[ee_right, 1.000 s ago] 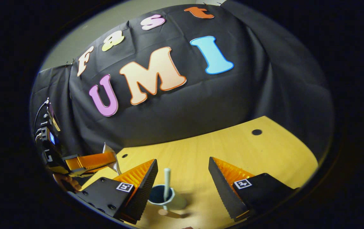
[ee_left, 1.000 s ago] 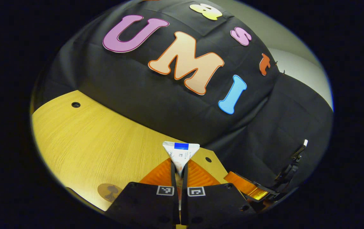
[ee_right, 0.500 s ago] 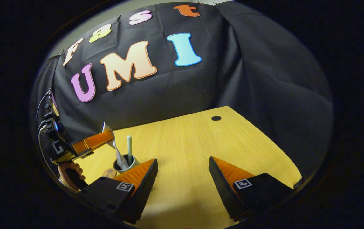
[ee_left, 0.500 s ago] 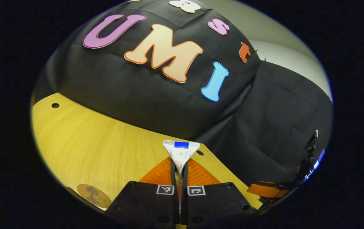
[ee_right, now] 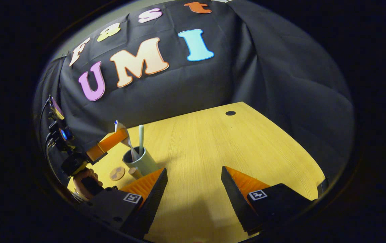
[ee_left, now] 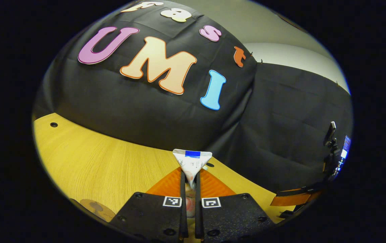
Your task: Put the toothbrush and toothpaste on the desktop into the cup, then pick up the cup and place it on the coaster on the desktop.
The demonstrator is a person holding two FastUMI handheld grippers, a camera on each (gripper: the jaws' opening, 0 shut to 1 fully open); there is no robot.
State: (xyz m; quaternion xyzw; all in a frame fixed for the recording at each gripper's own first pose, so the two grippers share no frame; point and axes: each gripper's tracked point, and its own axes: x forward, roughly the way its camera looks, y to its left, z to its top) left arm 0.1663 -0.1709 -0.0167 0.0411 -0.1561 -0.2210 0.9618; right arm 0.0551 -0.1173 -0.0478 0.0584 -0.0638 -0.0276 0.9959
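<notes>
In the left gripper view my left gripper (ee_left: 189, 175) is shut on the white toothpaste tube (ee_left: 193, 160), whose flat crimped end sticks up between the fingers. The right gripper view shows that left gripper (ee_right: 110, 143) from the side, holding the toothpaste tube (ee_right: 122, 132) tilted with its lower end inside the grey-green cup (ee_right: 139, 162). A pale toothbrush (ee_right: 141, 135) stands upright in the same cup. The round brown coaster (ee_right: 117, 173) lies on the table just left of the cup. My right gripper (ee_right: 193, 184) is open, empty, and apart from the cup to its right.
The yellow wooden table (ee_right: 213, 145) has a small dark hole (ee_right: 230, 113) near its far corner. A hand (ee_right: 85, 175) holds the left gripper. A small brown knob (ee_right: 134, 172) sits at the cup's base. The coaster (ee_left: 96, 207) lies at the lower left of the left gripper view.
The left gripper carried the toothpaste over and lowered its end into the cup. The right gripper, still open, drew back from above the cup, which now sits farther off to its left.
</notes>
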